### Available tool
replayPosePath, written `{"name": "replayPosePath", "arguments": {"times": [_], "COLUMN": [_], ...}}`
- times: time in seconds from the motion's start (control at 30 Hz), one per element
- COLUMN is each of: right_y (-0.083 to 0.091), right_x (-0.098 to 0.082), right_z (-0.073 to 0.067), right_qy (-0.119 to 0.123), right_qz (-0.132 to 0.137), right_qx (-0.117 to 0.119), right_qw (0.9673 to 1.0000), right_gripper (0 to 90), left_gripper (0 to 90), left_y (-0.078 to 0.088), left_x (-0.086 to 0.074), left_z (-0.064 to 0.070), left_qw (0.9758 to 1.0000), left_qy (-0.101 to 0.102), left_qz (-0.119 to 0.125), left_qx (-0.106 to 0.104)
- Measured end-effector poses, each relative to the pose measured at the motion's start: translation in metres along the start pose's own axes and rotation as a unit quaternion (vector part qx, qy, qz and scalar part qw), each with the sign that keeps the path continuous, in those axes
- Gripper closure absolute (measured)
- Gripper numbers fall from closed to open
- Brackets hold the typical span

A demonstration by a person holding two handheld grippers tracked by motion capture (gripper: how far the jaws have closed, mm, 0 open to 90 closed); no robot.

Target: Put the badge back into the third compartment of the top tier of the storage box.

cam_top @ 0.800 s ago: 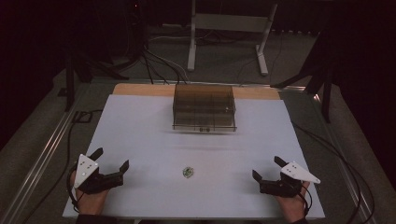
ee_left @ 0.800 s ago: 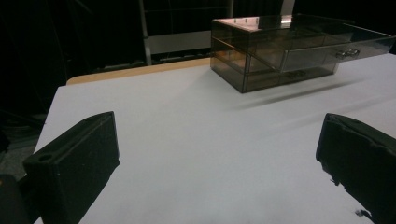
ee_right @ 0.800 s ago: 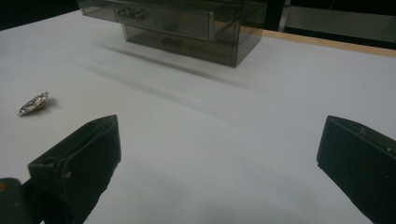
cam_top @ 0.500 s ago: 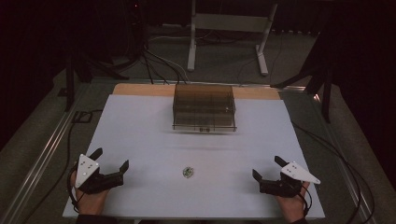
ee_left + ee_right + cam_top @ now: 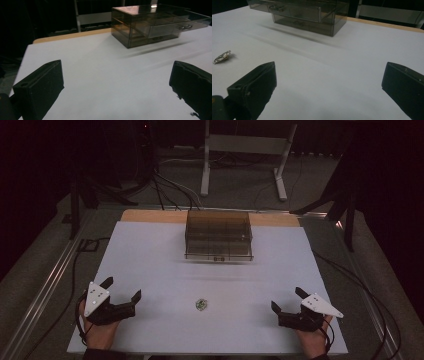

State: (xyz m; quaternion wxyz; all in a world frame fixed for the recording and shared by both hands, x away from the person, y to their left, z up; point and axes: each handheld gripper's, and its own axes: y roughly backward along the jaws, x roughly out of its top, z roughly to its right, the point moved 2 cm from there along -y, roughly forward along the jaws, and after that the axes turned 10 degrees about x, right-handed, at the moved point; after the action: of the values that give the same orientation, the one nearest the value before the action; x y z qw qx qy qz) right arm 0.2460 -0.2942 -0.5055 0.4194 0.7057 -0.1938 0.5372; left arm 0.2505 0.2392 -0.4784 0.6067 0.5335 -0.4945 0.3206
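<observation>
High view: left tool (image 5: 121,292) and right tool (image 5: 286,301) are resting spread at the counter's (image 5: 150,250) near corners, flanking the small foil-like piece (image 5: 200,305), likely readying a pick.

Left gripper view: smoky drawer box (image 5: 150,23), its drawer sticking out.

Right gripper view: the piece's crinkled wrap is showing.

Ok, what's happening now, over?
Left gripper open, right gripper open, both empty. Small foil piece lies between them, untouched. Drawer box beyond; path clear.
</observation>
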Motion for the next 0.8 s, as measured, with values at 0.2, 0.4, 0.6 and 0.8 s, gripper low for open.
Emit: {"name": "replayPosePath", "arguments": {"times": [0.2, 0.4, 0.6, 0.8], "right_y": [0.001, 0.001, 0.002, 0.002], "right_x": [0.0, 0.0, -0.001, -0.001], "right_z": [0.001, 0.002, 0.002, 0.003], "right_qy": [-0.003, -0.004, -0.005, -0.007], "right_qz": [0.006, 0.006, 0.008, 0.01], "right_qx": [-0.004, -0.003, -0.006, -0.008], "right_qw": [1.0, 1.0, 0.9999, 0.9999], "right_gripper": [0.0, 0.0, 0.0, 0.0], "left_gripper": [0.3, 0.2, 0.3, 0.3], "left_y": [-0.001, -0.003, -0.007, -0.011], "left_x": [0.007, 0.008, 0.013, 0.017], "left_z": [0.008, 0.011, 0.019, 0.03], "left_qw": [0.9998, 0.9997, 0.9991, 0.9984], "left_qy": [0.002, -0.003, -0.005, -0.009], "left_qz": [0.001, -0.007, -0.009, -0.011], "left_qx": [-0.018, -0.025, -0.04, -0.055]}}
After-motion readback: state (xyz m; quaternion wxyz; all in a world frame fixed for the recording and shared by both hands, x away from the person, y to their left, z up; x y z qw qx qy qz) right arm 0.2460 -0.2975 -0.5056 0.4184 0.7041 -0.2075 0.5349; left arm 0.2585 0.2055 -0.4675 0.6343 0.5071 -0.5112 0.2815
